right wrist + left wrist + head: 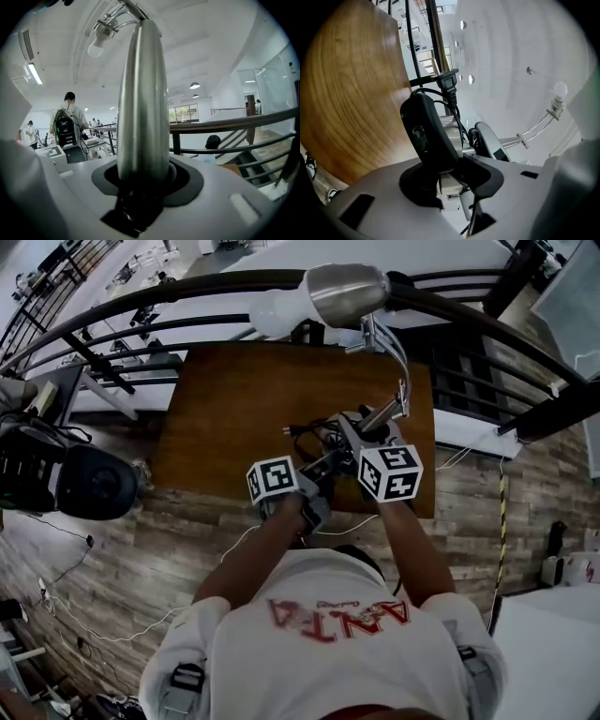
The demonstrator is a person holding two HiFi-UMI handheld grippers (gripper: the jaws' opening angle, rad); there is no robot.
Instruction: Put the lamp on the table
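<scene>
The lamp has a silver shade high above the brown wooden table, and a thin metal arm running down to its lower part. My right gripper is shut on the lamp's silver stem, with the bare bulb above it. My left gripper is shut on a black part of the lamp's base. The black cord with its plug hangs by the base. Whether the base touches the table is hidden.
A dark curved railing runs behind the table, with a drop to a lower floor beyond. A black camera rig stands at the left on the plank floor. White cables trail on the floor near the table's front edge.
</scene>
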